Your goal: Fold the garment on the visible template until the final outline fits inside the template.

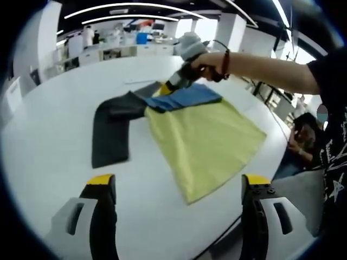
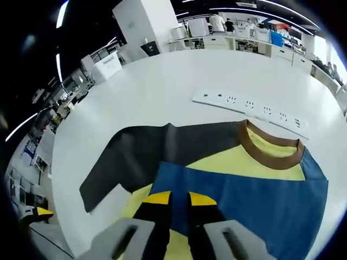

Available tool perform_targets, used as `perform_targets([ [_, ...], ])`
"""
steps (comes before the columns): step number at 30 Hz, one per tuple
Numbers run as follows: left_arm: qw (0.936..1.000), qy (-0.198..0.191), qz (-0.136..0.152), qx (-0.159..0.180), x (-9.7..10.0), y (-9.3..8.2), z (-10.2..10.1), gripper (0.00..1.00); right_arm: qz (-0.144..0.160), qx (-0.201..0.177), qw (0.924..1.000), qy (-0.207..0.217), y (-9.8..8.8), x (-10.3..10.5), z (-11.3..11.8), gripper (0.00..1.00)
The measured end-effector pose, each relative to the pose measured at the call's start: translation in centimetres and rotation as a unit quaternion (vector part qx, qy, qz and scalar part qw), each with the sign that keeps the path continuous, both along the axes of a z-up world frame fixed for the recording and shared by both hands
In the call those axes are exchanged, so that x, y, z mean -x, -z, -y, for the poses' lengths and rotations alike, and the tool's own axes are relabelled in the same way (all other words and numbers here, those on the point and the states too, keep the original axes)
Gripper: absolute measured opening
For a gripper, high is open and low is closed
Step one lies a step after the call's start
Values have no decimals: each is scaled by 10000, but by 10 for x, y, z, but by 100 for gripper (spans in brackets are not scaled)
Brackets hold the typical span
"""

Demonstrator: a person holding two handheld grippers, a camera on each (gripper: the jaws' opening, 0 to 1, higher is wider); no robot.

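Note:
A shirt lies flat on the white table (image 1: 49,141). It has a yellow body (image 1: 206,138), a blue part (image 1: 184,97) folded across its top and a dark grey sleeve (image 1: 111,127) spread to the left. My left gripper (image 1: 178,184) hovers open above the table's near side, short of the shirt's hem. A hand holds my right gripper (image 1: 172,84) down at the shirt's far end. In the right gripper view its jaws (image 2: 179,199) stand close together on the blue fabric (image 2: 255,200), with the brown collar (image 2: 268,149) and the grey sleeve (image 2: 135,157) ahead.
A white power strip (image 2: 249,105) lies on the table beyond the collar. A seated person (image 1: 303,143) is at the table's right edge. Desks and shelves stand far behind.

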State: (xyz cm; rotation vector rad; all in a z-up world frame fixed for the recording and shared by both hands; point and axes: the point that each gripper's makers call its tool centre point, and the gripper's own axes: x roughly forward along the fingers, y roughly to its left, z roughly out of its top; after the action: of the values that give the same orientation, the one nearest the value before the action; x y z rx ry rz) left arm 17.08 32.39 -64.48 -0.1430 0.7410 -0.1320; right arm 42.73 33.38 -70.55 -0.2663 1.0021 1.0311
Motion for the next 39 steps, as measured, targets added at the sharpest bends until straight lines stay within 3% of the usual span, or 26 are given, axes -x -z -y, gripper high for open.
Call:
perform_targets([
  [3, 10000, -10, 1, -6, 0, 0, -1, 94, 72, 126, 9999, 13, 6, 0, 8, 9],
  [6, 10000, -58, 26, 0, 0, -1, -2, 96, 147, 181, 9997, 40, 10, -7, 10, 18],
  [16, 9999, -108, 23, -54, -2, -4, -4, 100, 459, 249, 9985, 146, -1, -32, 39, 40],
  [29, 9998, -119, 70, -111, -5, -9, -2, 100, 705, 375, 9960, 400, -20, -62, 106, 43],
  [39, 9999, -107, 67, -112, -5, -11, 2, 100, 717, 517, 9945, 559, -20, -75, 148, 42],
])
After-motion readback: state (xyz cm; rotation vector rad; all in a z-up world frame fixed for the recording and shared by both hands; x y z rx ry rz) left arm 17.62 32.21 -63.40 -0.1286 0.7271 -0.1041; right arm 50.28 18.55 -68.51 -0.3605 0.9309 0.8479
